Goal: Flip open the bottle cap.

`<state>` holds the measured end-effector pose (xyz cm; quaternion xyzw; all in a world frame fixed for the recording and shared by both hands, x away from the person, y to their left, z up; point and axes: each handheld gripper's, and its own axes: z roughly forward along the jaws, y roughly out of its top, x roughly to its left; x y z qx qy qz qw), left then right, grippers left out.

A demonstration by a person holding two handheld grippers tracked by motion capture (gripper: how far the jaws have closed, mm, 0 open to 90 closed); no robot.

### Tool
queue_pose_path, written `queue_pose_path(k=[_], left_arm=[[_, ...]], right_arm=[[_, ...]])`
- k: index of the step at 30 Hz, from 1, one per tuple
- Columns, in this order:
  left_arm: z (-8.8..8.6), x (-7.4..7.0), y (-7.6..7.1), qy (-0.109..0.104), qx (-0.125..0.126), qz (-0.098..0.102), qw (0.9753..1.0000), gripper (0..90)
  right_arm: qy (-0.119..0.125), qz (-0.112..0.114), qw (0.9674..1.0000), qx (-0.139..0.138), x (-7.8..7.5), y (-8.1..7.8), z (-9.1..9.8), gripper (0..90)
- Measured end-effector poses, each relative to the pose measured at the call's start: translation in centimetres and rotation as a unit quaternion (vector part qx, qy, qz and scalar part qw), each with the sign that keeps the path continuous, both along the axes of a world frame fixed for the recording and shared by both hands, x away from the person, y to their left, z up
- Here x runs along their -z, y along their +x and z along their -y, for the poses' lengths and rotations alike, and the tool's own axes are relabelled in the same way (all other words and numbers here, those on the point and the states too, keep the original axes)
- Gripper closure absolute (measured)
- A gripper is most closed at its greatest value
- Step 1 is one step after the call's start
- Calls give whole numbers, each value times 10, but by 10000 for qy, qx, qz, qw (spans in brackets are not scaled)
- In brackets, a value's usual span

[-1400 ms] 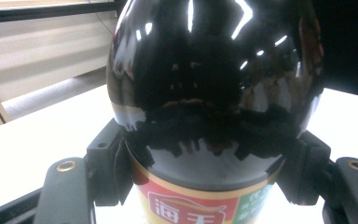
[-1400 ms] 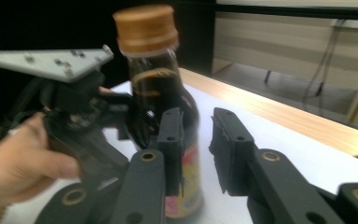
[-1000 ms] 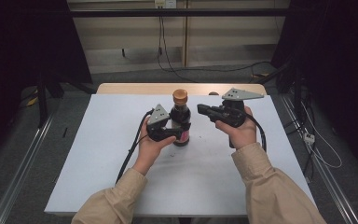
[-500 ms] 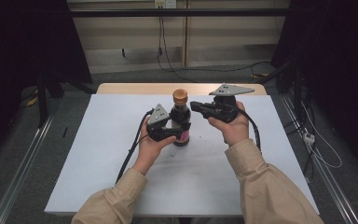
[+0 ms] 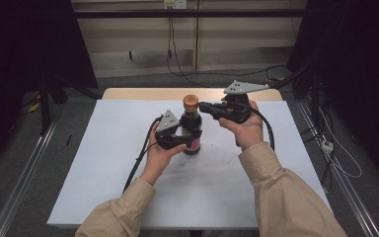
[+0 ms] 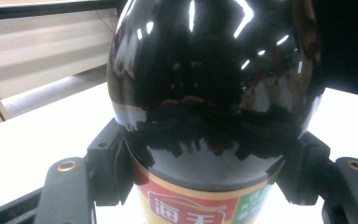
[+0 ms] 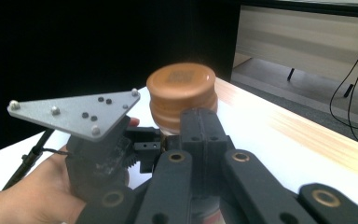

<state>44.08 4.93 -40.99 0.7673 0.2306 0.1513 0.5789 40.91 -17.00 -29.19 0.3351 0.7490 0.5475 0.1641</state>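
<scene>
High view: dark sauce bottle upright on desk, pinched by left tongs, apparently for steadying. Right tongs, pressed together, are held just beside brown cap.

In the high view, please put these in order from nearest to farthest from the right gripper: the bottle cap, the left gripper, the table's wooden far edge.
1. bottle cap: just left of the right gripper tips.
2. left gripper: lower left, clamped on the bottle body.
3. wooden far edge: behind, leftward.

My workbench in a dim room

A white-topped table with a wooden far edge; beyond it, pale wall panels, dangling cables, grey floor.
</scene>
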Motion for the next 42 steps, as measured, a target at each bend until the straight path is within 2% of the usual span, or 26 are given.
queue_pose_path(k=[7, 12, 13, 17, 19, 30, 35, 42], left_arm=[[0, 0, 1, -66, 37, -32, 10000, 311], [0, -1, 1, -41, 41, -75, 10000, 313], [-1, -1, 1, 15, 26, -64, 10000, 314], [1, -1, 0, -30, -28, -79, 10000, 317], [1, -2, 0, 26, -28, -91, 10000, 319], [1, -2, -1, 36, -95, -137, 9999, 327], [0, -3, -2, 76, -88, -122, 9999, 330], [-1, -2, -2, 9, -125, -170, 9998, 329]], right_arm=[[-292, 110, 9995, -70, -6, 2, -2, 900], [-187, 44, 9997, -169, -5, 4, -1, 900], [-155, 18, 9997, -202, -5, 4, -1, 900], [-266, 39, 9994, -226, -7, 4, -2, 900], [-281, 23, 9994, -216, -8, 4, -2, 900], [-239, -37, 9996, -172, -9, 4, -4, 900], [-306, -22, 9993, -192, -10, 4, -4, 900], [-339, -18, 9993, -163, -11, 3, -8, 900]])
